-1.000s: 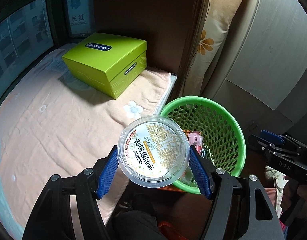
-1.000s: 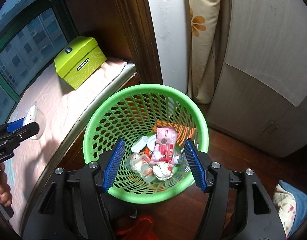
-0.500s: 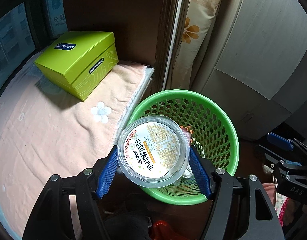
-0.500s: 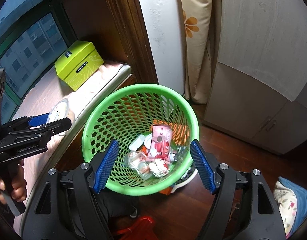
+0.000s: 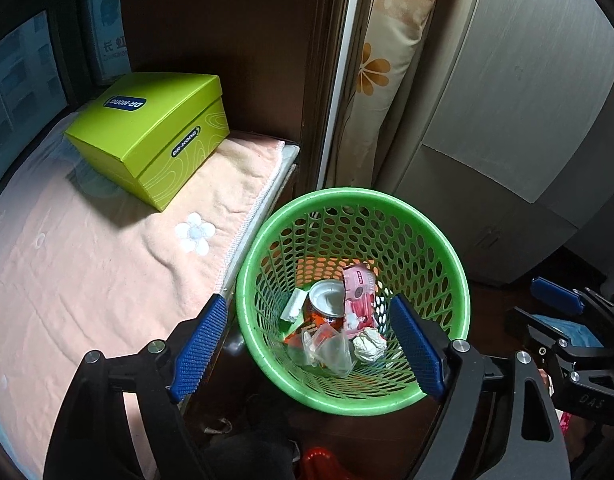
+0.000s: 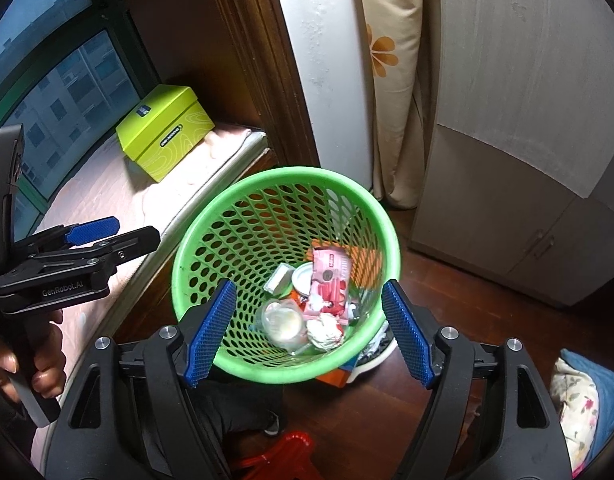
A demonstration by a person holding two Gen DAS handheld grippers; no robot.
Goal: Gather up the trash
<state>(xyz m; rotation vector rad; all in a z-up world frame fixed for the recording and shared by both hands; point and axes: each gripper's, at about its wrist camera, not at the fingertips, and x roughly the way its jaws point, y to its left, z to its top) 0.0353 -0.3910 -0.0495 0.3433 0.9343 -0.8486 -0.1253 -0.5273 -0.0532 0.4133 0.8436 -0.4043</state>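
Observation:
A green mesh basket (image 5: 353,194) (image 6: 287,172) stands on the floor beside the bed ledge. Trash lies at its bottom: a clear plastic cup (image 5: 331,350) (image 6: 283,320), a pink wrapper (image 5: 361,284) (image 6: 331,276), a can (image 5: 327,300) and crumpled tissue (image 5: 369,344) (image 6: 327,328). My left gripper (image 5: 309,316) hangs over the basket's near rim, its jaws opening with nothing between them; it also shows as the left gripper (image 6: 91,236) in the right wrist view, with a hand (image 6: 39,360) on its handle. My right gripper (image 6: 309,292) hovers over the basket too, jaws opening and empty.
A lime-green box (image 5: 147,140) (image 6: 167,140) sits on the pink blanket (image 5: 87,260) of the ledge, under the window. A grey wardrobe (image 5: 507,120) and a flowered pillow (image 5: 387,60) stand behind the basket. Something red (image 6: 283,456) lies on the dark wooden floor near me.
The left gripper carried the labelled clear cup to the right over the basket and let it go; the cup now lies among the trash. The right gripper's jaws have spread wider.

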